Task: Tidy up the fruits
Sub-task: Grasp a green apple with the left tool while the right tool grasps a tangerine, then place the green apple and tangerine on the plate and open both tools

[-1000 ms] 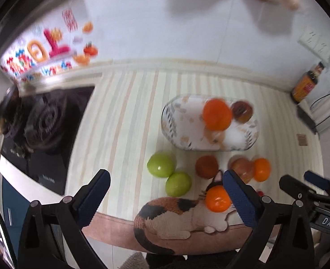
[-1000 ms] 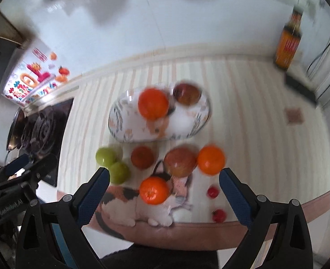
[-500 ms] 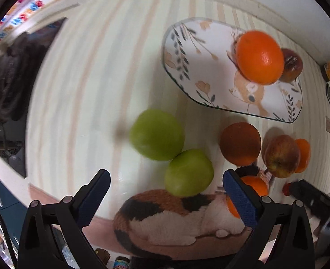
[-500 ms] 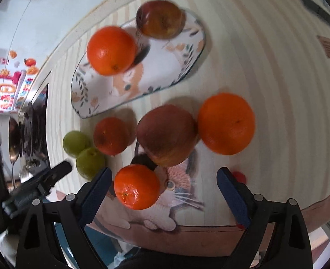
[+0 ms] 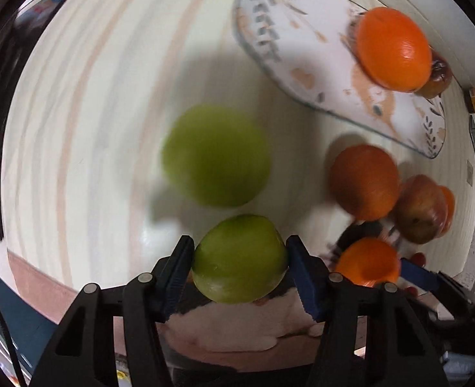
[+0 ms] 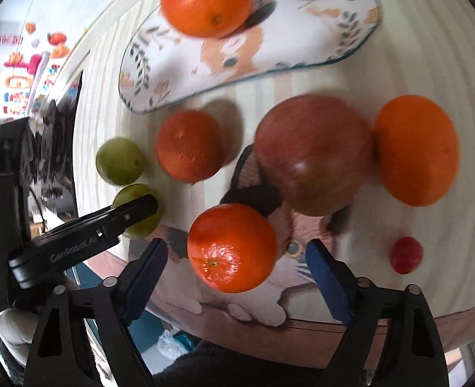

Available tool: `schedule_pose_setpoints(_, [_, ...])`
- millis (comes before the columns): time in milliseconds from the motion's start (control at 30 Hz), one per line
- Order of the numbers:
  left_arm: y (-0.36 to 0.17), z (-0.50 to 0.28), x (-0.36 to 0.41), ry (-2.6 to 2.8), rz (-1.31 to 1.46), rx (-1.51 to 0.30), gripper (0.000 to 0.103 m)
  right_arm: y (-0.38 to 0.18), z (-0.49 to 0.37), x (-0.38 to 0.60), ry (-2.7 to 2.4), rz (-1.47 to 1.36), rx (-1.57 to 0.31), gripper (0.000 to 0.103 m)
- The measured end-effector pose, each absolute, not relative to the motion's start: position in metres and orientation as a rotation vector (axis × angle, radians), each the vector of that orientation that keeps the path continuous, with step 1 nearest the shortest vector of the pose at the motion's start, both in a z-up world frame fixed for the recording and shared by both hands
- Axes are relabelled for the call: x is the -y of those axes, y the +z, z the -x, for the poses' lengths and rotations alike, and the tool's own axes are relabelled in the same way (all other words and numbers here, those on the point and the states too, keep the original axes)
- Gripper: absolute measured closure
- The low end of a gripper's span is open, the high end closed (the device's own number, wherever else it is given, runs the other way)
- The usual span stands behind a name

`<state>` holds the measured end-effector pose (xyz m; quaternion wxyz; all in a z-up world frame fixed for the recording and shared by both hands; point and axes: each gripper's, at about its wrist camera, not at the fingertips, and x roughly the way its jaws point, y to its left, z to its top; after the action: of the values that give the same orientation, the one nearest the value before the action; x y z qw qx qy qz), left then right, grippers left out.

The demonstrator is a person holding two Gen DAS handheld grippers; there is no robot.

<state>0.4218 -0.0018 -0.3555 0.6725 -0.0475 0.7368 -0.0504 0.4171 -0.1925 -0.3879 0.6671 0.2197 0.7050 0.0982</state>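
- Your left gripper (image 5: pixel 239 258) points straight down at the desk (image 5: pixel 92 113). Its fingers are closing, and both pads already touch the sides of the near green fruit (image 5: pixel 239 259).
- Squeeze softly and keep the fruit in the middle of the pads. It is round and smooth, so it may slip or roll out.
- The other green fruit (image 5: pixel 216 154) sits just past your fingertips. Lift straight up so you do not bump it.
- Your right gripper (image 6: pixel 235 264) tilts down steeply. Its fingers are closing too, with the small orange (image 6: pixel 232 246) between them, but gaps show on both sides, so nothing is pinched yet.
- Center the orange before the pads meet it. The red apple (image 6: pixel 313 154) is just beyond the fingertips.
- The patterned tray (image 6: pixel 179 74) lies farther ahead and likely takes the fruit.
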Motion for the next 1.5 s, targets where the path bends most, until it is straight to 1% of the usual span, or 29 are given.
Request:
schedule_pose_setpoints(67, [-0.356, -0.416, -0.003, -0.119, 0.135, -1.666, 0.046, -0.393, -0.418, 0.185, 0.23, -0.477, -1.602, 0.018])
schedule_pose_setpoints(133, [-0.357, -0.414, -0.003, -0.121, 0.133, -1.667, 0.045, -0.4, -0.418, 0.175, 0.235, -0.451, -1.615, 0.022])
schedule_pose_setpoints(200, [-0.362, -0.414, -0.001, -0.132, 0.147, -1.695, 0.044, -0.405, -0.417, 0.169, 0.239, -0.437, -1.627, 0.031])
schedule_pose_setpoints(233, [-0.362, -0.418, -0.002, -0.131, 0.153, -1.702, 0.044, -0.408, -0.417, 0.165, 0.239, -0.427, -1.634, 0.032])
schedule_pose_setpoints(267, [-0.362, -0.417, -0.001, -0.13, 0.15, -1.7, 0.044, -0.407, -0.416, 0.163, 0.236, -0.412, -1.622, 0.035])
schedule_pose_setpoints(467, [-0.357, -0.417, 0.012, -0.123, 0.087, -1.677, 0.046, -0.402, -0.412, 0.147, 0.234, -0.3, -1.594, 0.036])
schedule_pose_setpoints(567, [-0.352, -0.429, 0.021, -0.131, 0.096, -1.673, 0.046, -0.397, -0.411, 0.151, 0.239, -0.321, -1.591, 0.036])
schedule_pose_setpoints(733, [-0.313, -0.434, 0.016, -0.167, 0.151, -1.632, 0.046, -0.374, -0.412, 0.163, 0.267, -0.389, -1.565, 0.036])
schedule_pose_setpoints(867, [-0.266, -0.454, 0.023, -0.216, 0.187, -1.554, 0.046, -0.339, -0.423, 0.178, 0.293, -0.459, -1.501, 0.036])
schedule_pose_setpoints(967, [-0.243, -0.477, 0.025, -0.244, 0.193, -1.501, 0.046, -0.313, -0.442, 0.198, 0.283, -0.511, -1.438, 0.036])
schedule_pose_setpoints(1100, [-0.232, -0.515, 0.022, -0.234, 0.163, -1.457, 0.046, -0.305, -0.478, 0.23, 0.222, -0.539, -1.4, 0.036])
schedule_pose_setpoints(1167, [-0.235, -0.532, 0.019, -0.23, 0.159, -1.457, 0.046, -0.313, -0.498, 0.244, 0.188, -0.546, -1.411, 0.036])
schedule_pose_setpoints(1267, [-0.26, -0.571, 0.023, -0.217, 0.131, -1.491, 0.046, -0.338, -0.524, 0.254, 0.139, -0.533, -1.45, 0.036])
schedule_pose_setpoints(1433, [-0.296, -0.609, 0.036, -0.193, 0.116, -1.548, 0.046, -0.369, -0.538, 0.258, 0.102, -0.499, -1.496, 0.036])
schedule_pose_setpoints(1500, [-0.311, -0.62, 0.039, -0.196, 0.118, -1.58, 0.046, -0.373, -0.543, 0.261, 0.101, -0.5, -1.494, 0.036])
